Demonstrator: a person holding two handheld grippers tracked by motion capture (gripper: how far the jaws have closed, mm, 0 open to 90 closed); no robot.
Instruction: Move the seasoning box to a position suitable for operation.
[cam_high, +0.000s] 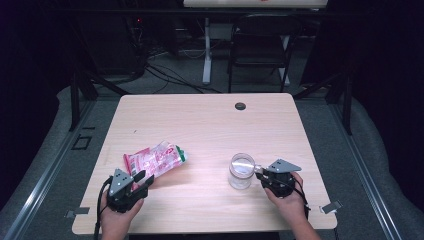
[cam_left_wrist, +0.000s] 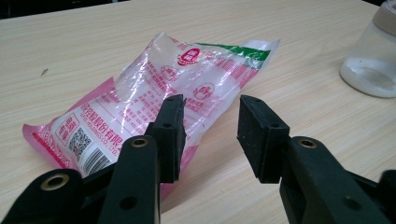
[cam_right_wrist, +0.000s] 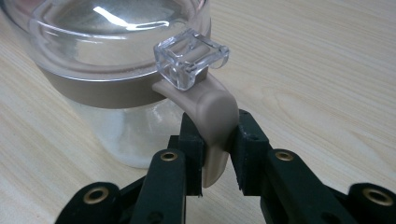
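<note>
Jar (cam_high: 241, 171) work looks to be the step in hand: this clear container with a tan collar and a clear lid stands upright on the table (cam_high: 210, 125), toward its near right part, and everything else is placed from it here. To the jar's left, well apart, lies a pink and white plastic pouch (cam_high: 156, 160), flat on the table and slanted, with a green strip at its far end. Just beside the jar on its right, the right tool (cam_high: 261, 172) is clenched on the tan latch tab (cam_right_wrist: 212, 126) that curves down from the collar under a clear clasp (cam_right_wrist: 191, 58); in the right gripper view both pads press on the tab's sides. My reading is that the jar is about to be unlatched, so the next move calls for a steady pull on the tab away from the jar wall without tipping the jar, which nothing else braces. At the pouch's near end, far left of the jar, the left tool (cam_left_wrist: 210, 135) is released, its jaws apart; one pad overlaps the pouch's edge in the left gripper view, the other stands over bare table, gripping nothing.

Writing: the pouch carries red Chinese characters, a round red logo, a QR code and a barcode; one line ends in "HOLDINGS CO., LTD." The rest is too small to read. No label shows on the jar.
</note>
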